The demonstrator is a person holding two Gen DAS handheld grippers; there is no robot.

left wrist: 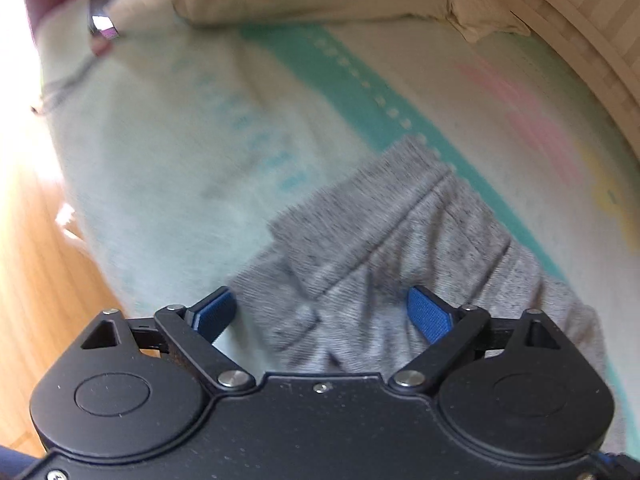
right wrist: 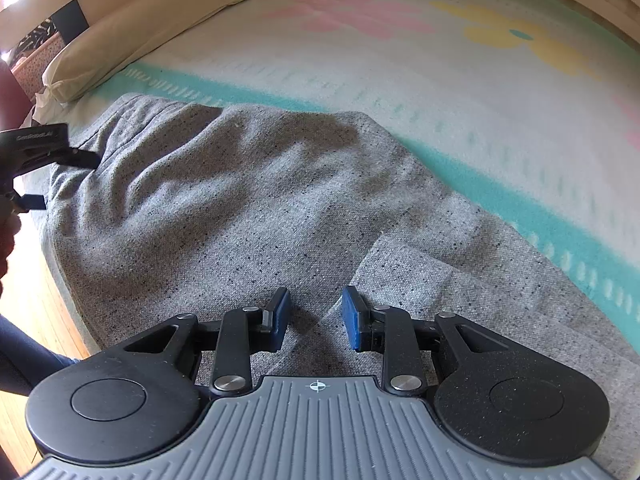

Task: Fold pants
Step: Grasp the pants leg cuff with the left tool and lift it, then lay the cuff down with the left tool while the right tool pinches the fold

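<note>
Grey speckled pants (left wrist: 380, 240) lie spread on a pale blanket (left wrist: 180, 140) with a teal stripe. In the right wrist view the pants (right wrist: 220, 208) fill the middle, the waistband at the far left and one layer folded over at the lower right. My left gripper (left wrist: 320, 312) hovers just over the waistband end, jaws spread wide with nothing pressed between the blue pads. It also shows at the left edge as the left gripper (right wrist: 60, 180), open beside the waistband. My right gripper (right wrist: 316, 318) stands partly open over a fold edge, its pads apart from the cloth.
Beige pillows (right wrist: 132, 36) lie along the far side of the blanket (right wrist: 440, 60). A wooden bed frame (left wrist: 580, 28) curves at the right. Wood floor (left wrist: 36, 260) runs along the bed's left edge. A dark device with a cable (left wrist: 102, 24) sits near the far corner.
</note>
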